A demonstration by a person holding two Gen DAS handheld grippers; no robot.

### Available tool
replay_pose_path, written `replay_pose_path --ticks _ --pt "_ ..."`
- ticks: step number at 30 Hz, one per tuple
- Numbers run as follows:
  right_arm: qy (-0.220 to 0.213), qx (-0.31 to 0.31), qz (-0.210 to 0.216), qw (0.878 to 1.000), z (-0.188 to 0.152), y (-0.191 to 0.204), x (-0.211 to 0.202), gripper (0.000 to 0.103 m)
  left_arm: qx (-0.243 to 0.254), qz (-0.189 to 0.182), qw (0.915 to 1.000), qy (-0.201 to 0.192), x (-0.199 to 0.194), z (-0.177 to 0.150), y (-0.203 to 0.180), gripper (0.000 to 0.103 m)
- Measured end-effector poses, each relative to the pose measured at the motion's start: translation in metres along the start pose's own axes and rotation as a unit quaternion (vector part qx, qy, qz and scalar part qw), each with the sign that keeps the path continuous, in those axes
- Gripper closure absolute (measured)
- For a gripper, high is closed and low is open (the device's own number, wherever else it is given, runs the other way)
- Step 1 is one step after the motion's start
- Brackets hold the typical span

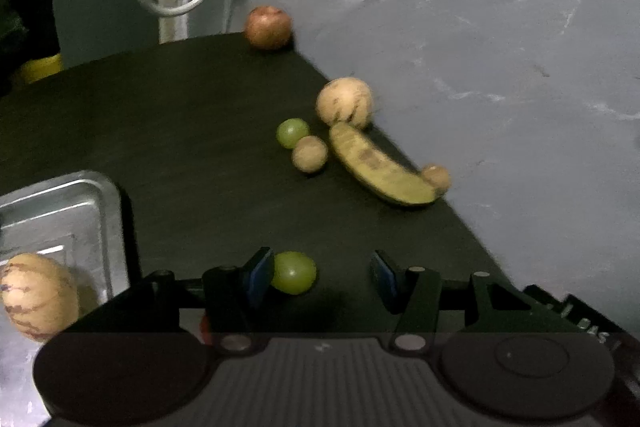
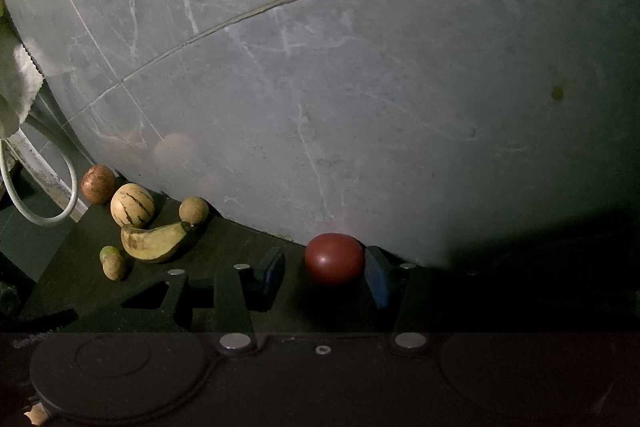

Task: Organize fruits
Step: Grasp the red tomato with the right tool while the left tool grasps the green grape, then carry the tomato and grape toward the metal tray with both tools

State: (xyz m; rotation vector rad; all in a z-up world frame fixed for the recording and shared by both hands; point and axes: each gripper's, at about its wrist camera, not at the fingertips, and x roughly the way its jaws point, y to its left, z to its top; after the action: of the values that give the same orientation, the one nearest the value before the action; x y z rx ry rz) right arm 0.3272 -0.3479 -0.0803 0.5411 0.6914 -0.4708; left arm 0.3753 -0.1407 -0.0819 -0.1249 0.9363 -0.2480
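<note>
Counting two green grapes (image 1: 294, 272), one banana (image 1: 382, 171)

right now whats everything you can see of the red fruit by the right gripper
The red fruit is round, smooth and glossy, tomato-like, with a faint highlight on its front. It sits on the dark table close to the grey wall, between the fingers of the right gripper. The blue pad on its right side touches it or nearly so; the other pad stands clear, so it is not yet clamped.
</note>
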Motion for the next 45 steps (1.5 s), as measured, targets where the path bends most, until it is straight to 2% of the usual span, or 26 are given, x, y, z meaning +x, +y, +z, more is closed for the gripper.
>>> replay_pose_path --ticks 3,4,9,12,27,33,39,45 --pt "-0.001 0.0 0.0 1.0 0.0 -0.001 0.0 0.063 -0.007 0.006 0.9999 0.006 0.004 0.001 0.005 0.046" --pt "0.0 0.0 0.001 1.0 -0.001 -0.001 0.001 0.069 -0.007 0.008 0.9999 0.008 0.005 0.001 0.006 0.046" --pt "0.001 0.0 0.004 1.0 -0.001 -0.002 0.001 0.069 0.002 0.014 0.9997 0.019 0.011 0.0 0.003 0.046" --pt "0.002 0.0 0.007 1.0 0.0 -0.002 0.001 0.069 0.006 0.009 0.9998 0.019 0.013 0.001 -0.001 0.051" --pt "0.008 -0.009 0.021 1.0 -0.001 -0.001 0.0 0.069 0.003 -0.001 0.9998 0.018 0.007 -0.011 -0.009 0.051" --pt "0.012 -0.011 0.029 0.999 0.0 -0.002 -0.002 0.069 0.006 0.005 0.9998 0.019 0.007 -0.01 -0.01 0.063" --pt "0.015 -0.015 0.033 0.999 0.0 -0.003 -0.002 0.069 0.005 0.004 0.9998 0.018 0.007 -0.012 -0.011 0.064" --pt "0.02 -0.018 0.04 0.999 -0.001 -0.003 -0.003 0.07 -0.002 0.005 0.9997 0.022 0.006 -0.012 -0.009 0.074"
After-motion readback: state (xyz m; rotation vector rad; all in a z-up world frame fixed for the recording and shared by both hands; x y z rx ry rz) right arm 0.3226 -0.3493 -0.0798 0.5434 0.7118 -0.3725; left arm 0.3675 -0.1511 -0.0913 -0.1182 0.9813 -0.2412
